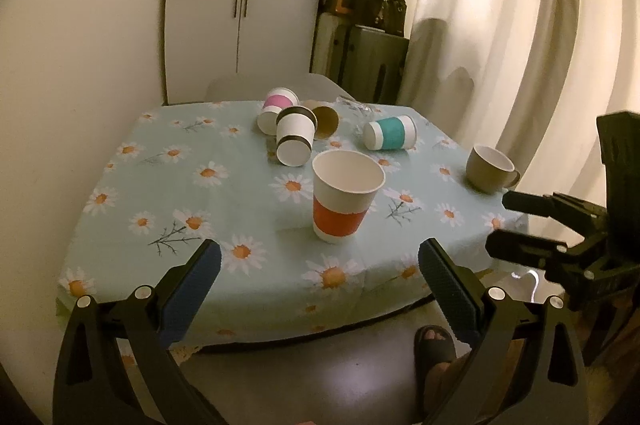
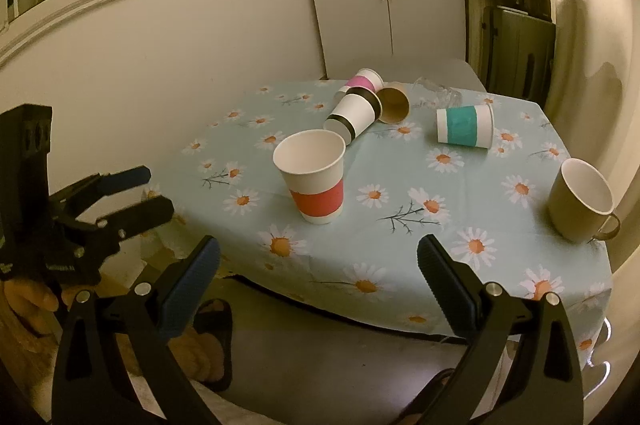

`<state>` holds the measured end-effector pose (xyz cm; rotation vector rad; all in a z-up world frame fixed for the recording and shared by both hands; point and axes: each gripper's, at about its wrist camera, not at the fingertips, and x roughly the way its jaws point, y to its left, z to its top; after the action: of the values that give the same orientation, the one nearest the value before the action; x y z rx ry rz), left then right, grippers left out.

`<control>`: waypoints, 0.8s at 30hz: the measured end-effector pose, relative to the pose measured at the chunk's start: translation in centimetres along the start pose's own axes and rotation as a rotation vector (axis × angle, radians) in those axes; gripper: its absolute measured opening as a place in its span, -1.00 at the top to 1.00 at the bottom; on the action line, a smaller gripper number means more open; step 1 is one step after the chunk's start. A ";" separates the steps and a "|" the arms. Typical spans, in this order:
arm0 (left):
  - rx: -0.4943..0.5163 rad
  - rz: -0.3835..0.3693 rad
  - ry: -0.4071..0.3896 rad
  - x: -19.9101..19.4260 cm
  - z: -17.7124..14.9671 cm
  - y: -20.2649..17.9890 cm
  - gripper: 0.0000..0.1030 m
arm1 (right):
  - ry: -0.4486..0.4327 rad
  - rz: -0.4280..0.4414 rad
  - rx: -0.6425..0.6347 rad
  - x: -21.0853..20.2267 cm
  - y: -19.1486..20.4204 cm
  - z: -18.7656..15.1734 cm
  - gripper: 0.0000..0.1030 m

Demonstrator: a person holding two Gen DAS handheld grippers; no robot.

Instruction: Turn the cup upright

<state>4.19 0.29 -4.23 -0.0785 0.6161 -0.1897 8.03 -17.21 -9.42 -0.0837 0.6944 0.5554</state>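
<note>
Both grippers are hanging back off the near edge of the table, holding nothing. The left gripper is showing its jaws spread wide, empty; same for the right gripper, jaws wide apart, nothing between them.

The red-band paper cup is standing upright, mouth up, near the front middle of the daisy tablecloth, well apart from both grippers. The beige mug is also standing upright, off toward the right edge.

The rest are lying on their sides further back: the teal-band cup alone to the right; the black-band cup, the pink-band cup and the brown cup are bunching together, touching or nearly so. A clear glass seems to be lying behind them, hard to make out.

Judging progress: if the red-band cup is the target, that flip is looking done. If every cup counts, four paper cups plus the glass are left. The teal one looks easiest, lying clear of the others.
</note>
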 end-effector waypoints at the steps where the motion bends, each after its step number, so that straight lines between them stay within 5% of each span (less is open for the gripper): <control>1: 0.003 0.002 0.001 0.0 0.0 -0.1 -0.87 | 0.001 0.000 0.003 0.0 0.0 0.0 -0.90; 24: 0.008 0.009 0.008 0.6 -0.4 0.0 -0.87 | 0.021 -0.009 0.001 0.4 0.4 -0.1 -0.90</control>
<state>4.42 0.12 -4.87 -0.0675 0.6236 -0.1841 8.05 -16.68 -9.71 -0.0923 0.7144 0.5463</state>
